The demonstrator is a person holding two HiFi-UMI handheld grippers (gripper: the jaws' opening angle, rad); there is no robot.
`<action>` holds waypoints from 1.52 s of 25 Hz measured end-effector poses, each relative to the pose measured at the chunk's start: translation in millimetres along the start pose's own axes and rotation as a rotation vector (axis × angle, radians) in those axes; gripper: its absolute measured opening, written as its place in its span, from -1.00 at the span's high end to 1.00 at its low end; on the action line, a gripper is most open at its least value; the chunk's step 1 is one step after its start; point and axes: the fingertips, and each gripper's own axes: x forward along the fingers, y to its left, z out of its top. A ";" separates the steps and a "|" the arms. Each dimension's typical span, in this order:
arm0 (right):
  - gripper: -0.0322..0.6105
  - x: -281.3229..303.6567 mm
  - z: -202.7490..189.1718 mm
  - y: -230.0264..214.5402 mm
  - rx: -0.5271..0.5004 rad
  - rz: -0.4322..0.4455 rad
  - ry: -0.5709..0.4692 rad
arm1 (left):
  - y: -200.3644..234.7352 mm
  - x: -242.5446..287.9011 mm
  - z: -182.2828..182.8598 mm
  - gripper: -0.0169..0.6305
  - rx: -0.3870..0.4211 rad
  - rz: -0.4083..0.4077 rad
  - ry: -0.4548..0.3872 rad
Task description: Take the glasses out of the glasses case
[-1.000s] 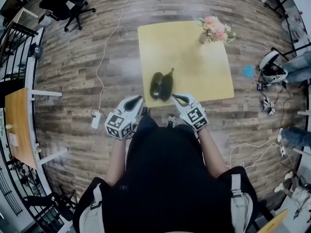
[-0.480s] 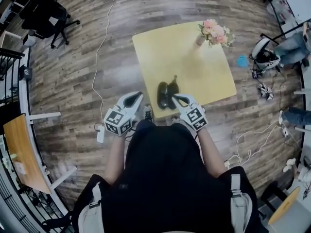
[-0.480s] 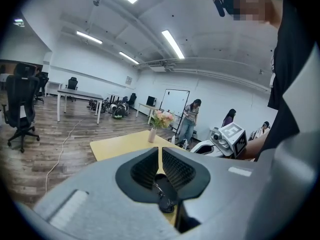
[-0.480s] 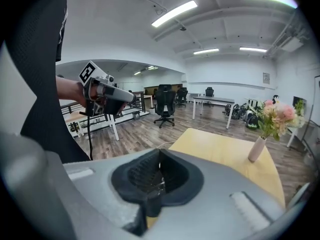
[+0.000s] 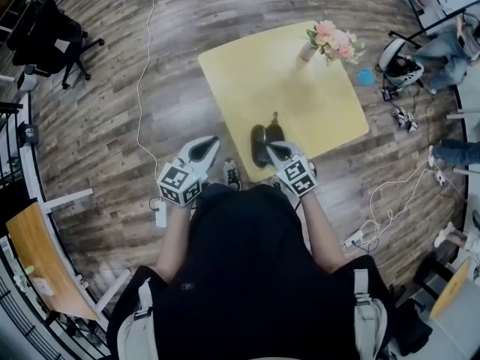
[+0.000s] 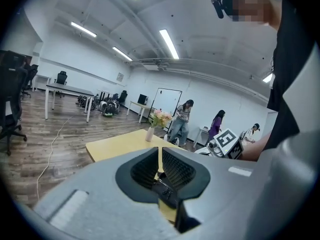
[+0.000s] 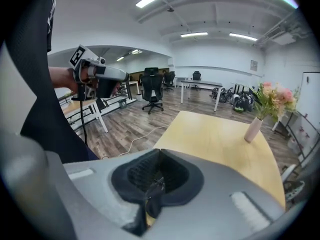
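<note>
The dark glasses case (image 5: 264, 142) lies open on the yellow table (image 5: 255, 73), close to its near edge, with a thin dark piece sticking out at its far end. I cannot make out the glasses themselves. My right gripper (image 5: 271, 148) is shut, its tip right at the case's near right side. My left gripper (image 5: 207, 142) is also shut and hangs over the floor just left of the table's corner, apart from the case. In the left gripper view (image 6: 160, 153) the pads meet with only a slit. In the right gripper view (image 7: 160, 155) the jaws are together, holding nothing.
A vase of pink flowers (image 5: 328, 40) stands at the table's far right corner. A white cable (image 5: 142, 88) runs over the wooden floor on the left. Office chairs (image 5: 45, 32) and a person with gear (image 5: 442, 47) sit around the room's edges. People stand beyond the table (image 6: 182, 119).
The view has swung, so the table sits turned and further right. The case now lies nearer my right gripper's tip; both grippers stay shut at about the same height.
</note>
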 end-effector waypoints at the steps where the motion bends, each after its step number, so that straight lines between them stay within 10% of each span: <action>1: 0.89 4.3 -2.8 -1.4 0.010 -0.024 0.014 | 3.2 -1.9 0.6 0.85 0.001 -0.012 -0.002; 38: 0.65 95.3 -93.6 -18.4 0.415 -0.224 0.315 | 74.1 -3.1 3.1 0.85 0.033 -0.149 0.111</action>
